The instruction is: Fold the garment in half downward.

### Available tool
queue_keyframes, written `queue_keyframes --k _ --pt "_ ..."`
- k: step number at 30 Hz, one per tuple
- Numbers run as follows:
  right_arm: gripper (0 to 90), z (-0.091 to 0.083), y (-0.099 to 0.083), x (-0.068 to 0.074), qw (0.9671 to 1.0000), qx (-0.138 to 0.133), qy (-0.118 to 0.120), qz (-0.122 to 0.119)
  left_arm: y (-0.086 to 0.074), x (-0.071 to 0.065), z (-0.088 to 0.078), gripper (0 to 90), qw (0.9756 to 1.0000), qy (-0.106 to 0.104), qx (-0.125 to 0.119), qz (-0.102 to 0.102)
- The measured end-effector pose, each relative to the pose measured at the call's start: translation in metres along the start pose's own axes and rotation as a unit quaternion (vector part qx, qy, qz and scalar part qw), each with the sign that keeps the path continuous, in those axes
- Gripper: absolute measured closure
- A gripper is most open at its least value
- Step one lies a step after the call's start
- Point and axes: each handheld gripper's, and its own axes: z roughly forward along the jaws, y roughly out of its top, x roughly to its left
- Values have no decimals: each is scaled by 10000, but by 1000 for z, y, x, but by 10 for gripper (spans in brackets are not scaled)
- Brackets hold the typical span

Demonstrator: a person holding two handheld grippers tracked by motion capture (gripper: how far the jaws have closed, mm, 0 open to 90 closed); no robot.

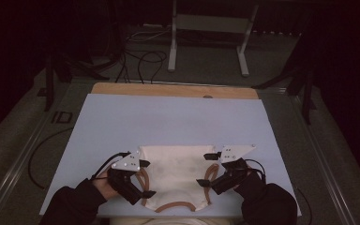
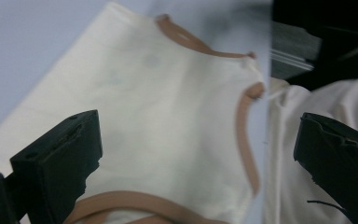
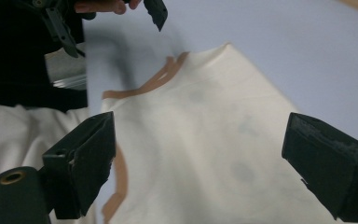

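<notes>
Left gripper (image 1: 145, 179): jaws spread wide, nothing between them, poised just above the near left part of the garment (image 1: 176, 176). Right gripper (image 1: 207, 168): jaws likewise wide apart and empty, above the garment's near right part. The garment is a cream sleeveless top with brown trim (image 2: 247, 140) at the neck and armholes, lying flat on the pale blue mat (image 1: 168, 122) near the front edge of the counter (image 1: 173, 90), neckline toward the person. Its far hem runs straight between the two grippers; its near edge reaches the mat's front edge. The mat lies open beyond the hem and to both sides. A strip of wooden counter shows past the mat's far edge. Dark-sleeved forearms (image 1: 75, 204) enter from below.
</notes>
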Motion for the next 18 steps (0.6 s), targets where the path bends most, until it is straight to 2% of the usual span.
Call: queue_keyframes --k 1,6,9,18 --pt "98 -1 2 -2 10000 -33 -66 -6 0 6 -2 20 9999 101 -43 -59" --pt "98 -3 5 -7 9997 -7 -227 6 -1 16 -6 16 9994 274 -74 -218" --pt "98 -4 7 -13 9994 -33 -351 46 -1 23 -7 4 9987 411 31 -300" --pt "98 -4 10 -29 9980 -17 -608 141 -1 38 -8 3 9972 616 77 -428"
